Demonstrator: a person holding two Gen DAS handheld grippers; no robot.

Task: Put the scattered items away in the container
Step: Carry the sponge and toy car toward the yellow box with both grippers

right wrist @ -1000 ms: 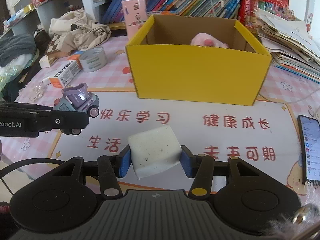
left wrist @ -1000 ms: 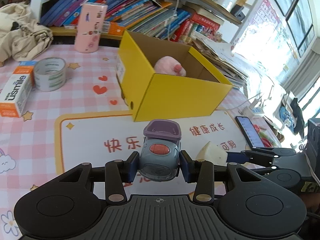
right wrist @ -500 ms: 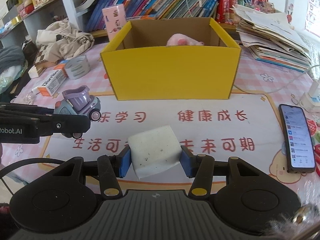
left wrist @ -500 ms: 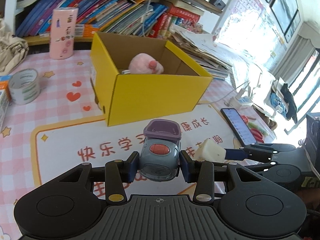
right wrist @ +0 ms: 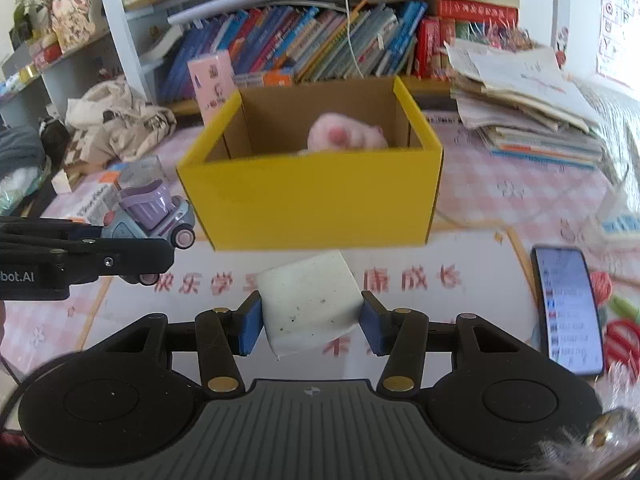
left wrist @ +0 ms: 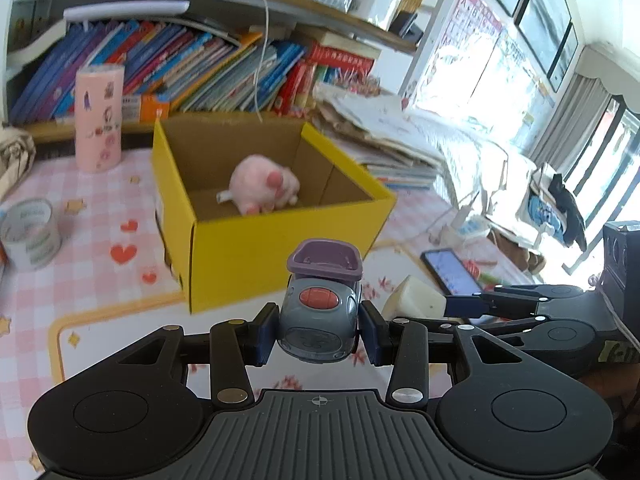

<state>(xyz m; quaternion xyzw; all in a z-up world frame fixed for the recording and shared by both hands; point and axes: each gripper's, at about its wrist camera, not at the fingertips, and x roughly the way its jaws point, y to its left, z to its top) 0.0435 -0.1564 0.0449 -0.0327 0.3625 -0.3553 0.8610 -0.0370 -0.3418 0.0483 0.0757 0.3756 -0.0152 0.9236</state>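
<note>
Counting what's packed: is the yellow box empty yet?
Not empty. A pink plush toy already lies on the floor of the open yellow box.

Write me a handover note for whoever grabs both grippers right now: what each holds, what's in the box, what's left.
Left gripper: shut on the toy truck, off the table, short of the yellow box.
Right gripper: shut on the white foam block, also short of the box.
Done: the pink plush toy lies inside the box.
Left: carry both over the rim and release. The tape roll is on the table at the left.
</note>
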